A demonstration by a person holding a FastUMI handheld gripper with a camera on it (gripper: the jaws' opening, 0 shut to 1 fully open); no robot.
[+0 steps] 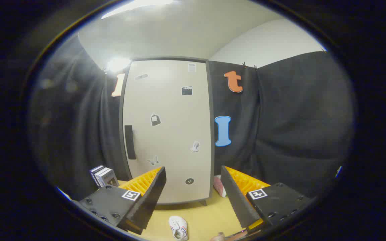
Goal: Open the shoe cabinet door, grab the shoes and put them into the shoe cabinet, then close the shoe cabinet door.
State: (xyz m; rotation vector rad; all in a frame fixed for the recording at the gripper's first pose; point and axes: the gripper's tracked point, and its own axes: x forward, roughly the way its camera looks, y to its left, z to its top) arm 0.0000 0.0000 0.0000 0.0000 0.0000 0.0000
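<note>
My tongs [193, 182] are spread wide apart and hold nothing; I see bare tabletop in the gap between their two fingers. Straight ahead of them, beyond the fingertips, a tall pale shoe cabinet [168, 134] stands upright on a yellowish table [209, 214]. Its door is closed, with a dark vertical handle [130, 142] near the door's left edge and several small stickers scattered over the front. A small white shoe [178, 227] lies on the table between the fingers, close in, well short of the cabinet. A second, pinkish shoe [219, 185] sits just beside the cabinet's lower right corner, partly hidden behind the right finger. Beyond the left finger, left of the cabinet, a few small boxes [103, 176] stand upright together. Black cloth hangs behind everything.
</note>
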